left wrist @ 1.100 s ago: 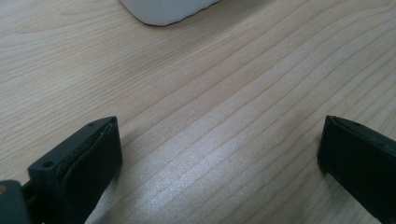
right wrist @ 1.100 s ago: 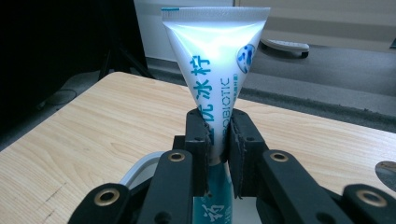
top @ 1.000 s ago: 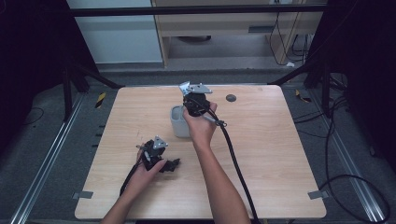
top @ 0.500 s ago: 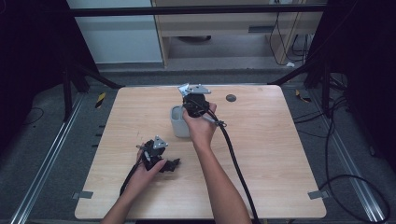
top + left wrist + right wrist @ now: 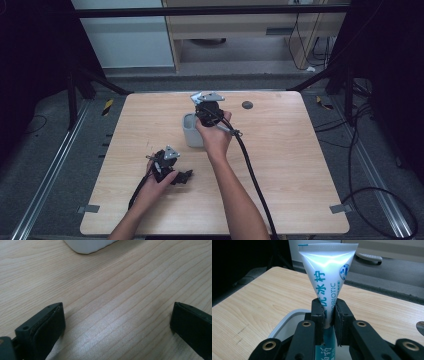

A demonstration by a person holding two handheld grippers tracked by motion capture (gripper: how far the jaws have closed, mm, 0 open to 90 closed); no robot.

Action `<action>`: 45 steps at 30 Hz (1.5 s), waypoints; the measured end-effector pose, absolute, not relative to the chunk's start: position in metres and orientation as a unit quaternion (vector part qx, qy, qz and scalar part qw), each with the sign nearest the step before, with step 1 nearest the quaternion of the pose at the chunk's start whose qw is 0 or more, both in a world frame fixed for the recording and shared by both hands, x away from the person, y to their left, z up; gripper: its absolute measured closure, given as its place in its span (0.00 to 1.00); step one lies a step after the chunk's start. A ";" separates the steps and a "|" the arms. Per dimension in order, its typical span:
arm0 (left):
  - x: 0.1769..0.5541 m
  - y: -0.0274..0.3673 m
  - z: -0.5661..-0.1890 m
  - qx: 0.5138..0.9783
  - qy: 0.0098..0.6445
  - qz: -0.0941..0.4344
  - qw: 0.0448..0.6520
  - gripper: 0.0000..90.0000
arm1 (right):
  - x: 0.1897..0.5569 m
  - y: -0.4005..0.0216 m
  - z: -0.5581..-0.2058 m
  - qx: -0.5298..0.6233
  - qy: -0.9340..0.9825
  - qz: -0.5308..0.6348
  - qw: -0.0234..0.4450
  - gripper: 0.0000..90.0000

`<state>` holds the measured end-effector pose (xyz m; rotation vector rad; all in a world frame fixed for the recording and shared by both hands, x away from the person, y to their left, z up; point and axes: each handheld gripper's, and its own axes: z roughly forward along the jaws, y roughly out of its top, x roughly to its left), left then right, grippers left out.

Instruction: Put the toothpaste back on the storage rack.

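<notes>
A white toothpaste tube (image 5: pixel 325 275) with blue lettering stands upright, crimped end up, between the jaws of my right gripper (image 5: pixel 329 315), which is shut on it. Below the tube lies the rim of a grey cup (image 5: pixel 284 323). From above, the right gripper (image 5: pixel 208 111) hangs over the far right edge of that grey cup (image 5: pixel 190 131) in the middle of the table. My left gripper (image 5: pixel 169 167) rests low on the near left part of the table; its black jaws stand wide apart over bare wood, with the cup's pale base (image 5: pixel 87 245) ahead.
A light wooden table (image 5: pixel 280 165) with dark floor and metal rails around it. A small dark disc (image 5: pixel 247 104) lies at the far right of the top. The right gripper's black cable (image 5: pixel 252 175) trails back across the table toward the near edge.
</notes>
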<state>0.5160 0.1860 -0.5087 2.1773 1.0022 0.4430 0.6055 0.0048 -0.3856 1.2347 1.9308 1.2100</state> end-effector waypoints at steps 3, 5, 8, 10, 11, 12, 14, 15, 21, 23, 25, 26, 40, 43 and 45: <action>0.516 0.186 -0.509 0.838 0.386 0.171 0.345 0.00 | 0.605 0.005 -0.387 0.458 0.719 0.447 0.270 0.88; 0.516 0.186 -0.509 0.838 0.386 0.171 0.345 0.00 | 0.605 0.005 -0.387 0.458 0.720 0.447 0.269 0.88; 0.516 0.186 -0.509 0.838 0.386 0.171 0.345 0.00 | 0.605 0.005 -0.387 0.456 0.722 0.446 0.269 0.88; 0.516 0.186 -0.509 0.838 0.386 0.171 0.345 0.00 | 0.604 0.005 -0.388 0.457 0.722 0.446 0.266 0.88; 0.516 0.186 -0.509 0.838 0.386 0.171 0.345 0.00 | 0.604 0.005 -0.388 0.457 0.723 0.445 0.266 0.88; 0.516 0.186 -0.509 0.838 0.386 0.171 0.345 0.00 | 0.604 0.006 -0.389 0.456 0.725 0.443 0.266 0.88; 0.516 0.186 -0.509 0.838 0.386 0.171 0.345 0.00 | 0.603 0.006 -0.391 0.457 0.725 0.442 0.265 0.88; 0.516 0.186 -0.509 0.838 0.386 0.171 0.345 0.00 | 0.603 0.006 -0.391 0.455 0.726 0.441 0.266 0.88; 0.516 0.186 -0.509 0.838 0.386 0.171 0.345 0.00 | 0.602 0.006 -0.394 0.455 0.731 0.436 0.263 0.88; 0.516 0.186 -0.509 0.838 0.386 0.171 0.345 0.00 | 0.602 0.006 -0.394 0.453 0.733 0.434 0.263 0.88; 0.516 0.186 -0.509 0.838 0.387 0.171 0.346 0.00 | 0.602 0.007 -0.395 0.454 0.733 0.433 0.262 0.88; 0.516 0.186 -0.509 0.838 0.386 0.171 0.345 0.00 | 0.603 0.007 -0.395 0.453 0.734 0.433 0.262 0.88; 0.516 0.186 -0.509 0.838 0.387 0.171 0.346 0.00 | 0.604 0.010 -0.395 0.452 0.738 0.430 0.257 0.87; 0.516 0.186 -0.509 0.838 0.387 0.171 0.346 0.00 | 0.605 0.010 -0.395 0.451 0.739 0.431 0.254 0.87; 0.516 0.186 -0.509 0.838 0.386 0.171 0.346 0.00 | 0.605 0.010 -0.395 0.450 0.740 0.431 0.253 0.86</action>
